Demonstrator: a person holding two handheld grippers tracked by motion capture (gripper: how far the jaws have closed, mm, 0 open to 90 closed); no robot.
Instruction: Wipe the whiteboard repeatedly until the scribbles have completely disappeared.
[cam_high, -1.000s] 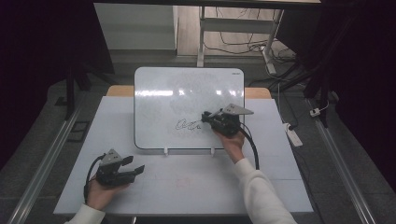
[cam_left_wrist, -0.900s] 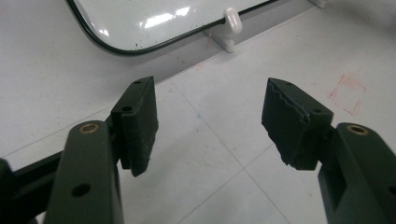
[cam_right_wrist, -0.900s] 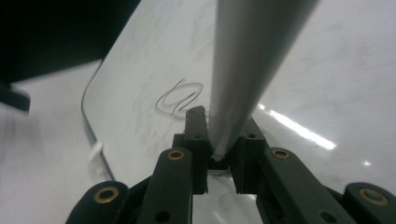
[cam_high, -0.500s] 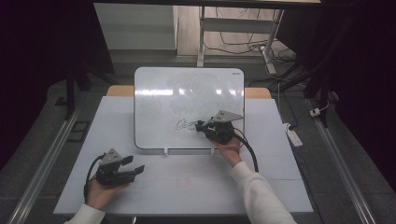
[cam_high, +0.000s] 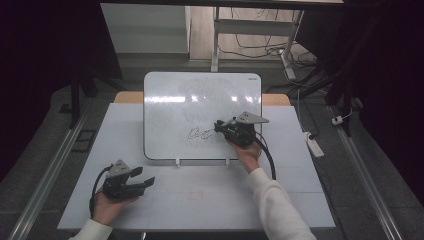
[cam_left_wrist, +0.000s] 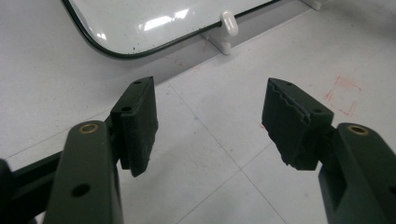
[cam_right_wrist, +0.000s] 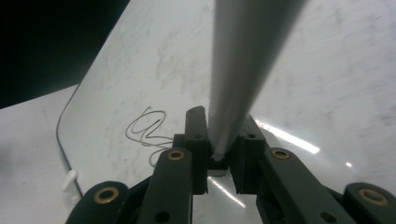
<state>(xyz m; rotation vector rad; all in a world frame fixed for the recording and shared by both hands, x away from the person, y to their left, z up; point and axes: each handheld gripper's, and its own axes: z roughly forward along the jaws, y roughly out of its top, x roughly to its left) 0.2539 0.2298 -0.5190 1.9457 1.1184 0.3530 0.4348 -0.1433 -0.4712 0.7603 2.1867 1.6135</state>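
The right tool (cam_high: 226, 128) is clamped on a pen (cam_right_wrist: 243, 70). The pen sticks out past the tool, with its far end over the board (cam_high: 200, 95), just right of the squiggle (cam_high: 200, 133). The left tool (cam_high: 142, 181) rests apart on the desk (cam_high: 200, 200), holding nothing and farther from the board.

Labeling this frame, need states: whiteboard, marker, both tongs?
Whiteboard: propped on clips, black scribble near its lower middle, smudged elsewhere.
Marker: clamped in the right tongs, over the board.
Right tongs: shut on the marker.
Left tongs: open, empty, over the table.
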